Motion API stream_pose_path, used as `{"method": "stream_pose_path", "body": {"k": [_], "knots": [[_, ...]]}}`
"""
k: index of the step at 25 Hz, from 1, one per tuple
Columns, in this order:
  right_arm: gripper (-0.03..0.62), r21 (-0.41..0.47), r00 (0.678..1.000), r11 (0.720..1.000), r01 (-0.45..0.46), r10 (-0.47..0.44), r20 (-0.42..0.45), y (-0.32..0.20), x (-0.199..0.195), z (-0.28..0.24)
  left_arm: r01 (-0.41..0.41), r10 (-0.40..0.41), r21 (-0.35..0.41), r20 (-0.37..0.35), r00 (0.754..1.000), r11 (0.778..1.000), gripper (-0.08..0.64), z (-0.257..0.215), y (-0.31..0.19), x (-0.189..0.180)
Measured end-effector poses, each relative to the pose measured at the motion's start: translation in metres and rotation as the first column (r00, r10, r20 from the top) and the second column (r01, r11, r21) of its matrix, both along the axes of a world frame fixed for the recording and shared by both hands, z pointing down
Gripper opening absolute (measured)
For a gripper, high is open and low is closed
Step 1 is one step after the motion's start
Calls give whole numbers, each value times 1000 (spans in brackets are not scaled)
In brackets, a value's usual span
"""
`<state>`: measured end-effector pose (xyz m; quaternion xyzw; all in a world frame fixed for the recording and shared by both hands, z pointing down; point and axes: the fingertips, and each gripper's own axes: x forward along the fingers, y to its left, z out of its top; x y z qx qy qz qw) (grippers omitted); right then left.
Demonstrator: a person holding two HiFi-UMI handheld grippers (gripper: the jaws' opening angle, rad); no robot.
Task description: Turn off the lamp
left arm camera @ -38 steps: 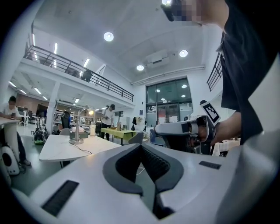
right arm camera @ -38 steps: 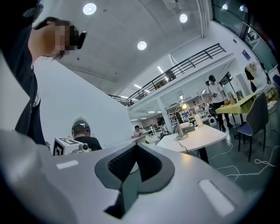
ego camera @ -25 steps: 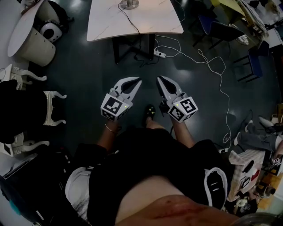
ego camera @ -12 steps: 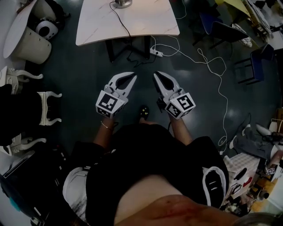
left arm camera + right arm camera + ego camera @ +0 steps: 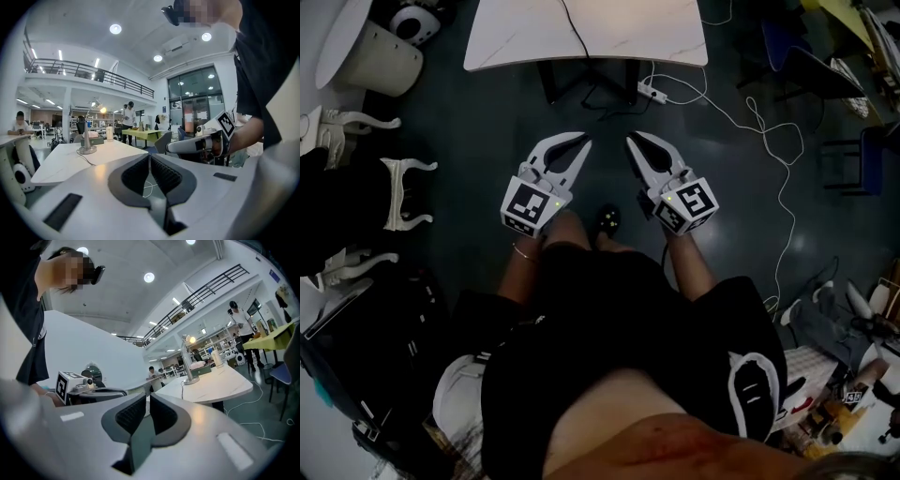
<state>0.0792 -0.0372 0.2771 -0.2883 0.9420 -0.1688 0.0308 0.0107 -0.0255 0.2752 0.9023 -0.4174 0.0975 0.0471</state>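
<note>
Nearest is the person's dark-clothed body, with one shoe (image 5: pixel 607 220) on the dark floor between the two wrists. Just beyond it the left gripper (image 5: pixel 584 141) and the right gripper (image 5: pixel 630 141) are held side by side, pointing at the table (image 5: pixel 609 37). In each gripper view the two jaws lie together at the tips with nothing between them, so both tongs are narrow and empty.

Farther on, a power strip (image 5: pixel 652 92) lies by the table's foot, and a white cable (image 5: pixel 769 131) loops over the floor to the right. The lamp (image 5: pixel 87 136) stands on the far part of the table, well apart from both grippers. Its head is lit and its cord trails over the tabletop. The right gripper view shows it too, and the head view cuts it off.

The step in hand looks like the approach, with the task barely begun. To do it well, I would walk straight to the table's near edge and keep my feet off the cable. I would then reach over with one gripper, jaws kept together, and use its tip as a blunt finger. No view shows where the switch sits, so it should be found at close range before pressing.

A second ago the lamp's round base showed at the top edge of the head view, and now it is out of frame. Both grippers sit higher in that view, a little nearer the table. Their jaws are shut as before.
</note>
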Motion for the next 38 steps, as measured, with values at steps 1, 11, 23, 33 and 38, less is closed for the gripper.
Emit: {"method": "stream_pose_path", "body": {"k": [1,11,23,33,38], "knots": [[2,-5,1000,1000,6,-6,-5,-3,-3,4,15,-15,-10,-4,1000,1000,6,4,-2,-4],[43,-45,995,999,-20,16,-96,-56,-35,53,58,-66,-130,-57,996,990,6,67,-40,-41],[115,-87,973,996,-22,2,-229,-133,-83,129,53,-64,-159,-63,996,986,8,121,-103,-71],[129,-119,950,991,-69,29,-312,-185,-110,192,68,-83,-177,-80,993,982,8,163,-119,-94],[129,-131,944,987,-91,43,-327,-200,-121,213,63,-79,-190,-80,994,980,9,181,-121,-103]]}}
